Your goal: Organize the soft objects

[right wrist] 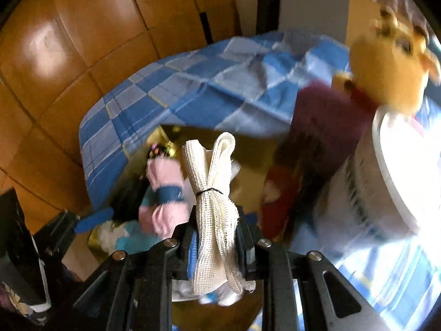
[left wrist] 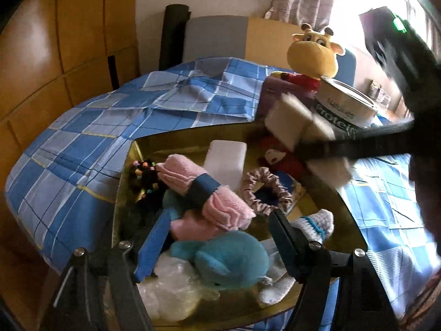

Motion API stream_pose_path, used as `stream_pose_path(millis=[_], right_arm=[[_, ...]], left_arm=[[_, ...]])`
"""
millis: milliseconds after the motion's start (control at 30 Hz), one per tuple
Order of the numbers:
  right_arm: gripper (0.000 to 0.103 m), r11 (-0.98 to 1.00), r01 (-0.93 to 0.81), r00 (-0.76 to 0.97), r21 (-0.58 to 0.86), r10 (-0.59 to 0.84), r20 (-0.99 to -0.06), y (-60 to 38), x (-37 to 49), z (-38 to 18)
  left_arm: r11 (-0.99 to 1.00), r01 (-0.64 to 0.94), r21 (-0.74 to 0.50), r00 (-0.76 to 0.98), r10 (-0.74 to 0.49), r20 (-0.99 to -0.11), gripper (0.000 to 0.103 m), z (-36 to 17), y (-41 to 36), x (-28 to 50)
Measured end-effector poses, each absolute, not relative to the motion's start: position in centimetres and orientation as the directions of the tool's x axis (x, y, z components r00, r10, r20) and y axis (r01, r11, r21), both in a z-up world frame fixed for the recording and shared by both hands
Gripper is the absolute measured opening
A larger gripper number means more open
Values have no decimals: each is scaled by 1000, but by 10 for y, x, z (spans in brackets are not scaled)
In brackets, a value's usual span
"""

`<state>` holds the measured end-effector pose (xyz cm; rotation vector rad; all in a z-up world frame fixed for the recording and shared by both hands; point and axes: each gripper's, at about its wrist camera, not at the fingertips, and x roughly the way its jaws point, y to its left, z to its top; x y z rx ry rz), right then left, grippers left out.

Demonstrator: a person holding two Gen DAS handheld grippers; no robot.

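Observation:
A gold tray (left wrist: 176, 142) on the bed holds several soft items. Among them are a pink towel roll (left wrist: 209, 193) with a blue band, a teal plush (left wrist: 231, 259), a white foam block (left wrist: 226, 162) and a scrunchie (left wrist: 264, 193). My left gripper (left wrist: 220, 240) hangs open over the tray's near end, its fingers on either side of the teal plush. My right gripper (right wrist: 216, 220) is shut on a cream mesh cloth bundle (right wrist: 212, 171) tied with a black band. It hangs over the tray (right wrist: 248, 143), blurred. In the left wrist view the bundle (left wrist: 289, 118) shows over the tray's far right.
A giraffe plush (left wrist: 314, 55), a purple box (left wrist: 271, 93) and a white protein tin (left wrist: 344, 104) stand behind the tray on the blue checked bedsheet (left wrist: 96, 138). Wooden panels (left wrist: 55, 41) lie to the left. A knit sock (left wrist: 317, 220) and bubble wrap (left wrist: 173, 284) sit in the tray.

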<state>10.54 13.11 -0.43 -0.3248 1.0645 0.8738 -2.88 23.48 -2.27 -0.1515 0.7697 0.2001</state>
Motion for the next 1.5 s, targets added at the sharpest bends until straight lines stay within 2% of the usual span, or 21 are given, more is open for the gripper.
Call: stream_pose_path(millis=[200,433,633,700,767,933,1100,1500], right_arm=[[21,688,-725,291,1,308,-906,145,88,-54],[24,700,-712,349,-57,282,-894,161,87,-62],[45,690,-723,373,-34,349,-860,152,73,-45],[63,694,-720,390,-17,385,-836,144,65,-35],[66,701,-713,407,-1,413,-815,137,59,-26],[67,741,-671,468,14,439,-767,116,44,-11],[67,820,-573,569,-13,386,-726,93,29,-8],[67,883,-470,631,-21,319,-707,62,17,-16]], left_arm=[[949,-308,-70,688,172,-705,84,-25,253,-32],[923,-377,-76,686,224,-693,101,-20,267,-39],[916,-395,-73,694,245,-677,103,-11,267,-44],[914,-397,-78,696,245,-675,103,-9,265,-46],[913,-400,-80,701,249,-669,103,-7,264,-48],[910,-409,-71,703,264,-661,103,-3,258,-53],[901,-429,-67,704,288,-649,103,1,249,-58],[900,-434,-43,709,312,-632,103,5,225,-62]])
